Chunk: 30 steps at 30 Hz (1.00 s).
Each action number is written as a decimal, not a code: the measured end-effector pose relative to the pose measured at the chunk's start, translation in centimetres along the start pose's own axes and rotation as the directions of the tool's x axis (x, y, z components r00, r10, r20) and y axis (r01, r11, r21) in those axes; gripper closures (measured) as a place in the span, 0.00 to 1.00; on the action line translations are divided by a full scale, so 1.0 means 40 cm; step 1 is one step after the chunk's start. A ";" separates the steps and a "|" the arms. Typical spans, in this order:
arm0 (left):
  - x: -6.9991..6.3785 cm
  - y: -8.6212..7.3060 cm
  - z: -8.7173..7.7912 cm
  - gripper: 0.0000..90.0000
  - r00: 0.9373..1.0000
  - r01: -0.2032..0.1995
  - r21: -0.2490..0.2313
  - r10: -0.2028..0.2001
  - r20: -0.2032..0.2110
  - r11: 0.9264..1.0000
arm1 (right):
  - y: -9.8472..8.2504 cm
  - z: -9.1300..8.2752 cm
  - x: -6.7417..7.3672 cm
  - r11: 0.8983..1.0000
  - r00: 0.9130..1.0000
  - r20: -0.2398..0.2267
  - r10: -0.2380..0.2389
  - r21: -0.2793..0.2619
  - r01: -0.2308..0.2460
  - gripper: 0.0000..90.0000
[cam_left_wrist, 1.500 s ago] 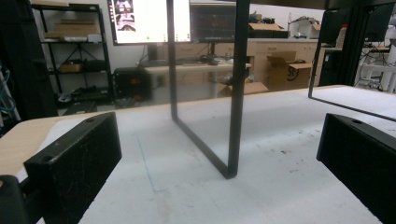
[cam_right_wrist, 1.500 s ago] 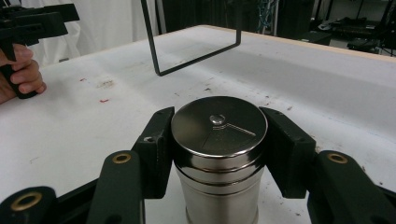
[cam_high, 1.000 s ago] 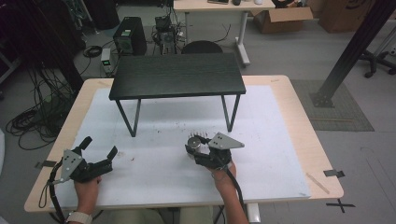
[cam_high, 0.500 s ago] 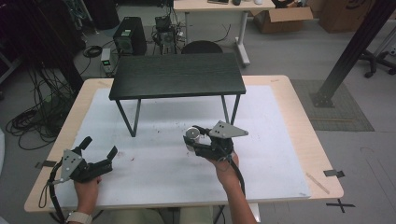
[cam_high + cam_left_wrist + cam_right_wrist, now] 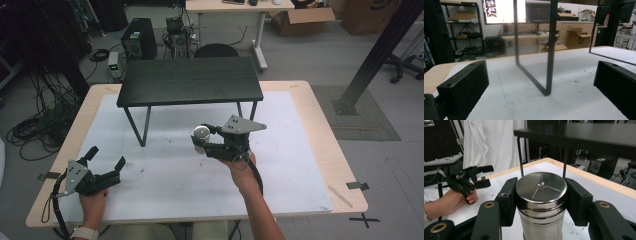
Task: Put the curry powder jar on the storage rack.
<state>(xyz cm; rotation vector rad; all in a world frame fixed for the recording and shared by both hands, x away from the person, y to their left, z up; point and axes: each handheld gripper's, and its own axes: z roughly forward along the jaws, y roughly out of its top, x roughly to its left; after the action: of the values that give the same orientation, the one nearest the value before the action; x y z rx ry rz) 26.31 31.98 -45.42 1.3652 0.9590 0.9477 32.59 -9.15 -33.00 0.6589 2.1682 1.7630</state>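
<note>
On the surface, which is covered by a white sheet, there are two grippers, one steel canister and one small black table. At about 7 o'clock the left gripper lies low in a hand, jaws well apart with nothing between them; in the left gripper view the thin black legs of the small table stand straight ahead of those jaws. Just right of centre the right gripper is clamped on the steel canister, which hangs clear above the sheet. The canister is a round, polished metal cylinder with a flat lid bearing a raised wedge-shaped mark and a small centre rivet, and a ridged seam below the rim; one pad presses each side of its upper part. At 12 o'clock stands the small black table, its dark top close above and beyond the canister, its legs just behind it
</note>
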 end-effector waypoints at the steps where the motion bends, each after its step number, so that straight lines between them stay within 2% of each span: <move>1: 0.000 0.000 0.000 0.00 1.000 0.000 0.000 0.000 0.000 1.000 | 0.009 0.000 -0.001 1.000 1.000 -0.004 0.001 -0.001 -0.001 0.53; 17: 0.000 0.000 0.000 0.00 1.000 0.001 0.002 -0.001 0.000 1.000 | 0.130 0.012 -0.011 1.000 0.998 -0.060 0.007 -0.009 -0.007 0.53; 30: 0.000 0.000 0.001 0.00 1.000 0.002 0.002 -0.002 0.000 1.000 | 0.202 0.026 -0.019 1.000 0.995 -0.096 0.006 -0.020 -0.008 0.53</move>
<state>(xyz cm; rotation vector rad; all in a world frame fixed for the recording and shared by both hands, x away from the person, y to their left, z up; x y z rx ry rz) 26.33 31.98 -45.41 1.3661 0.9611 0.9451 35.16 -7.40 -25.45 0.5888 2.2096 1.8532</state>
